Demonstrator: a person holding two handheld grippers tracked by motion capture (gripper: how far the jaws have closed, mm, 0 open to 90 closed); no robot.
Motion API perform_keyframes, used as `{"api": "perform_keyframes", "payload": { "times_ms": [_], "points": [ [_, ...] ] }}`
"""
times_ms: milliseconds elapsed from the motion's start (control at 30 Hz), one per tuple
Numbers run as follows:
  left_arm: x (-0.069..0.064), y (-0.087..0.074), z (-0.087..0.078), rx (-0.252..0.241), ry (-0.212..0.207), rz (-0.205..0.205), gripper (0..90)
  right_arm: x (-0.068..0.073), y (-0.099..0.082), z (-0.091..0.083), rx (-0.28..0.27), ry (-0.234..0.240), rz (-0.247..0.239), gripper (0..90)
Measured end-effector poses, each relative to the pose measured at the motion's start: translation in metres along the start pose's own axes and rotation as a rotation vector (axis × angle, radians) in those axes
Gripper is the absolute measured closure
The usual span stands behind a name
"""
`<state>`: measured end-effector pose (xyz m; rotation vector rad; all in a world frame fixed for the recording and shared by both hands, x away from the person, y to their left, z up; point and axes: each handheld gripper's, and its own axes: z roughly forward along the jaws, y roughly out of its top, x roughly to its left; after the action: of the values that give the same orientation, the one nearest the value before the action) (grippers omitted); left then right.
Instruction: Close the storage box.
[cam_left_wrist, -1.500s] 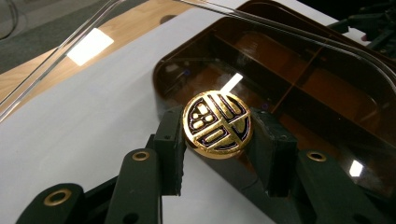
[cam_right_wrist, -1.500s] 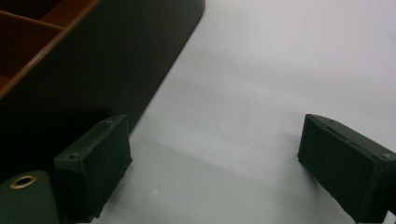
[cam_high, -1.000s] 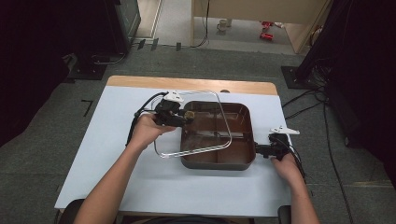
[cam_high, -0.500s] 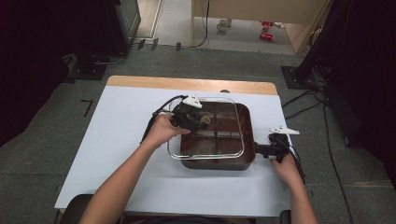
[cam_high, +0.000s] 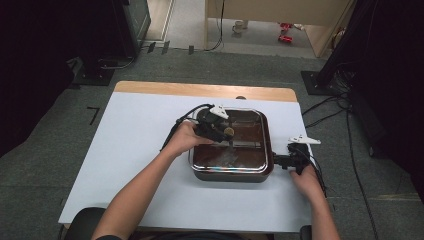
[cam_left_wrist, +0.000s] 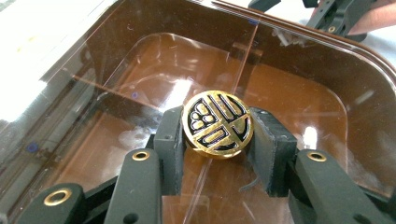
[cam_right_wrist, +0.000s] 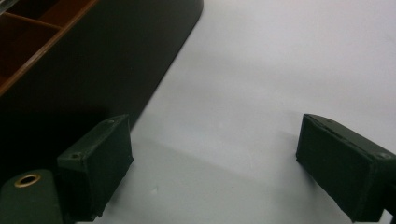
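Left tongs (cam_left_wrist: 217, 151) pinching the gold knob (cam_left_wrist: 217, 123) of the glass lid (cam_high: 235, 131) – lid square over the brown pan (cam_high: 232, 172) on the bench (cam_high: 125, 150) – right tongs (cam_right_wrist: 212, 168) spread, beside the pan's right end.

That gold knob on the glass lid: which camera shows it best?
The left gripper view: the gold knob sits close up, clamped by the left gripper. The high view shows it tiny; the right gripper view looks elsewhere.

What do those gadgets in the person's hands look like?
Both are black handheld tools. The left gripper has two blocky black jaws on arms with brass-ringed holes; the right gripper has the same pads. Each carries a pale three-cornered plate and a black cable. Both forearms look bare.
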<state>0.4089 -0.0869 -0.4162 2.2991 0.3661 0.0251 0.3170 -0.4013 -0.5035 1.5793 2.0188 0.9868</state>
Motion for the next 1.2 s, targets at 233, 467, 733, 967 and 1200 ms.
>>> {"api": "perform_keyframes", "payload": {
  "times_ms": [233,467,733,967,1200],
  "points": [
    [-0.004,0.004,0.008,0.014,-0.012,0.014,59.4,0.000,0.000,0.000,0.000,0.000,0.000,10.2],
    [-0.008,0.006,0.013,0.035,-0.017,-0.012,59.4,0.000,0.000,0.000,0.000,-0.001,-0.002,10.3],
    [-0.007,0.004,0.013,0.027,-0.013,-0.012,58.9,0.000,0.000,0.000,-0.001,-0.001,-0.001,10.3],
    [-0.003,0.005,0.004,-0.029,-0.022,-0.055,48.1,0.000,0.000,0.000,0.000,-0.002,-0.002,10.3],
    [-0.002,0.005,-0.010,-0.031,-0.007,-0.070,38.9,0.000,0.000,0.000,0.000,-0.002,-0.002,10.3]
  ]
}}
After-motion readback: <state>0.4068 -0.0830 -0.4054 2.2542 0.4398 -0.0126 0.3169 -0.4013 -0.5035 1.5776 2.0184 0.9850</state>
